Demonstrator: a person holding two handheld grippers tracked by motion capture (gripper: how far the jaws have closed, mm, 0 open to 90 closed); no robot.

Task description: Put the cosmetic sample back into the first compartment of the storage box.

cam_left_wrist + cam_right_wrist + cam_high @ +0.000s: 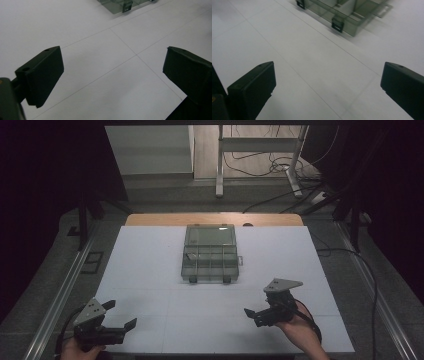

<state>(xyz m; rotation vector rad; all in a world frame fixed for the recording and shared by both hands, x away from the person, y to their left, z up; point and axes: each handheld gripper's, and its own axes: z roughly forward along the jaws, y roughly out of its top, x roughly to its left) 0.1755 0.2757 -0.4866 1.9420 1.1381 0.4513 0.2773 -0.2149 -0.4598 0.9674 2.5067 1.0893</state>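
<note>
Both claws spread wide, gripping nothing: left gripper [119, 316], right gripper [255, 314]. The clear compartment box [210, 254] sits lid-up, ahead of and between them. Looks light, stiff, slick plastic; I'd pinch the front latches [337, 25].

**Dim room, one pale bench carrying the light**

The high view is dark at both sides, nearly black, while the white bench [150, 270] glows softly grey. Brighter floor shows at the far top. In the right gripper view the clear box [352, 15] smears with motion blur. Each tool's black jaws read as flat silhouettes; shadows on the bench are faint and soft.
</note>
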